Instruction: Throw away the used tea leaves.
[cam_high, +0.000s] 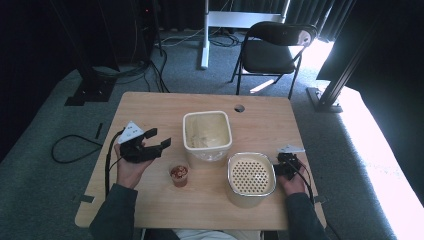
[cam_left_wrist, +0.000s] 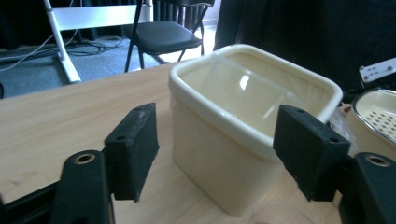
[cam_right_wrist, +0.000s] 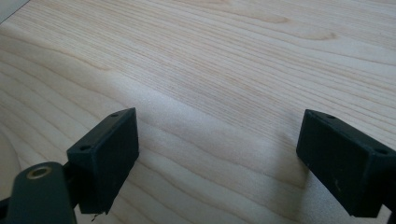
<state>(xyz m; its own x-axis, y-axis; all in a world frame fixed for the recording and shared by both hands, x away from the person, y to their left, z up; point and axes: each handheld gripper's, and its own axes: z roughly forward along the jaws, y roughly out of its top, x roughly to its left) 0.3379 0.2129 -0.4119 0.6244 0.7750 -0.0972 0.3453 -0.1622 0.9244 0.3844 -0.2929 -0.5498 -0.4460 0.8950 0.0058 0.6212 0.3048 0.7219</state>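
L gripper (cam_high: 161, 139) wide open, empty – aimed at cup (cam_high: 179, 175) w/ red bits, front-left of tub (cam_high: 207, 134). R gripper (cam_high: 278, 163) open too, beside strainer bowl (cam_high: 251, 177). Cup not yet grasped – everything left.

Upright cream tub (cam_left_wrist: 219, 154), open-topped

left gripper (cam_left_wrist: 217, 154): jaws stood wide apart, nothing between the pads | cream square tub (cam_left_wrist: 243, 126): upright on the wooden table (cam_left_wrist: 56, 121), just beyond the jaws, clear film inside | perforated bowl (cam_left_wrist: 380, 114): at right edge | black chair (cam_left_wrist: 163, 35): far behind
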